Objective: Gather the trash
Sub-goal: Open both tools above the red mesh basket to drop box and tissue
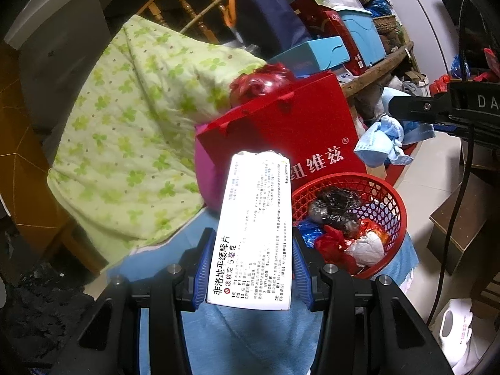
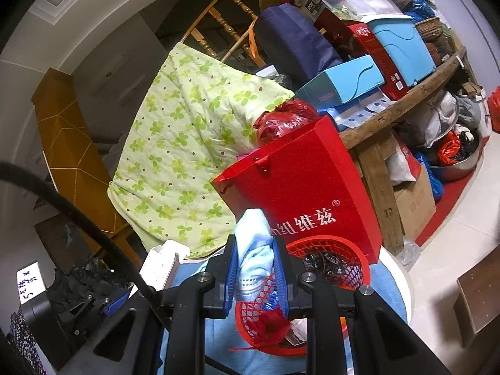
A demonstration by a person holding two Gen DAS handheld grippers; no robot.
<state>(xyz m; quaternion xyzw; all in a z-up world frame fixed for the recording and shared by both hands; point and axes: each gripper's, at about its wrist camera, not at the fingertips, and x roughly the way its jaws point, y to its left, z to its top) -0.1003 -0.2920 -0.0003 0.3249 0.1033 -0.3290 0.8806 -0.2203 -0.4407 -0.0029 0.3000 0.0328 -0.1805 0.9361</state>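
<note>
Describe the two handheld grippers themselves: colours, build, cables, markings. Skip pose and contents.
Both grippers are alike. The left gripper has a black frame of angular arms joined by silver bolts, and two flat fingers lined with ribbed blue pads. The right gripper has the same black frame and blue pads. From the left wrist view, its body carries white letters "DA" and black cables. No hand or sleeve shows.

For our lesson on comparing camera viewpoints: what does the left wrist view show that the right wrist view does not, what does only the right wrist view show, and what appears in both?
Only the left wrist view shows the printed face of the white medicine box clamped in the left gripper, and a white jug on the floor.

Only the right wrist view shows the metal basin and cardboard box under the wooden bench.

Both show the red basket of trash, the red paper bag, the green quilt, and the right gripper holding light blue cloth.
</note>
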